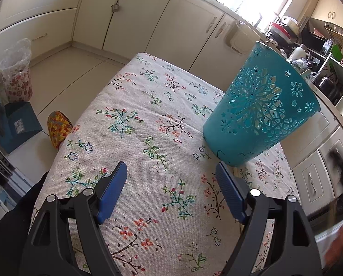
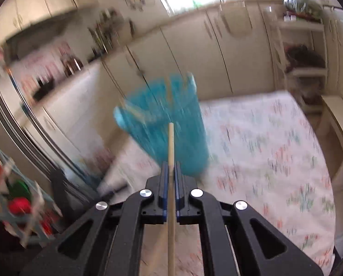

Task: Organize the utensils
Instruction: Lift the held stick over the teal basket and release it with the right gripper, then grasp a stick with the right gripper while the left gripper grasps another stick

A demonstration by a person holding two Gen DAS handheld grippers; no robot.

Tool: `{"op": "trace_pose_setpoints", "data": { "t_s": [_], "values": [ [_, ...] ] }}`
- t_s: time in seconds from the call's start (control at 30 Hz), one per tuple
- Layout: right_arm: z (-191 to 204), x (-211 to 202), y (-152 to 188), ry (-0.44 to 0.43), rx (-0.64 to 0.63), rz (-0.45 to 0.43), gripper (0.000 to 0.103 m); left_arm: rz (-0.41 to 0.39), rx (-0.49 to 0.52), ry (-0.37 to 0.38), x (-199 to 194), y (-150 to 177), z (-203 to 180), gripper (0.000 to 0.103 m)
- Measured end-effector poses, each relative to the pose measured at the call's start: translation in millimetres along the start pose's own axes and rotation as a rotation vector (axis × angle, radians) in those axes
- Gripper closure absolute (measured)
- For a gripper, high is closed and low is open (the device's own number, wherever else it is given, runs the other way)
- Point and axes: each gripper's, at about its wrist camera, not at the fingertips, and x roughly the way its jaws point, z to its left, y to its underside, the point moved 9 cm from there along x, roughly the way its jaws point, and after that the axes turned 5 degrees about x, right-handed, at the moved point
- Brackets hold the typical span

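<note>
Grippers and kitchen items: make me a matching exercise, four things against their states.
Things:
1. left gripper
2. right gripper
3. teal holder
4. tablecloth

States:
A. floral, covering the table
B. open, holding nothing
C. perforated, standing on the table
D. shut on a wooden stick

Pairs: 1-B, 2-D, 3-C, 4-A

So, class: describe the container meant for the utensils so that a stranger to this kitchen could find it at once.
Find the table with the floral tablecloth in front of the cream cabinets. Near its right edge stands a teal plastic holder, the only thing on the cloth. Its walls are pierced with cut-out flower patterns and it widens toward the top.
</note>
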Motion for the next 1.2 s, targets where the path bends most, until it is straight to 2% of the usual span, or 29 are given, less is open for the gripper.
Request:
{"op": "trace_pose_setpoints", "data": {
  "t_s": [0.13,0.2,0.27,0.4,0.5,0.7,0.77,0.8,0.83,0.93,1.0,1.1,1.2],
  "values": [
    [35,-9,-82,-0.08,-0.01,-0.224,0.097,0.002,-0.003,0.005,1,1,-1,0.028],
    [47,2,-113,-0.078,-0.016,-0.313,0.097,0.002,-0.005,0.01,1,1,0,0.028],
    [53,19,-133,-0.086,-0.016,-0.357,0.097,0.004,-0.008,0.016,2,1,-1,0.027],
    [47,55,-151,-0.021,-0.024,-0.407,0.097,0.006,-0.009,0.029,2,1,-1,0.027],
    [33,76,-139,0.023,-0.007,-0.35,0.096,0.003,-0.016,0.039,2,1,0,0.027],
    [21,77,-107,0.046,-0.053,-0.267,0.096,0.0,-0.021,0.046,1,0,0,0.028],
    [21,77,-96,0.044,-0.065,-0.225,0.091,0.0,-0.023,0.044,1,0,1,0.028],
    [19,77,-93,0.046,-0.068,-0.219,0.083,0.001,-0.024,0.042,1,0,1,0.028],
    [18,73,-89,0.047,-0.066,-0.218,0.079,0.002,-0.025,0.04,1,0,2,0.027],
    [11,51,-76,0.044,-0.041,-0.219,0.076,0.002,-0.027,0.032,1,0,3,0.027],
    [7,32,-55,0.054,-0.022,-0.208,0.076,0.004,-0.03,0.025,2,0,3,0.027],
    [4,26,-8,0.07,-0.029,-0.114,0.074,0.005,-0.032,0.018,2,0,4,0.027],
    [2,43,42,0.117,-0.048,0.052,0.081,0.009,-0.03,0.011,2,0,4,0.027]
  ]
}}
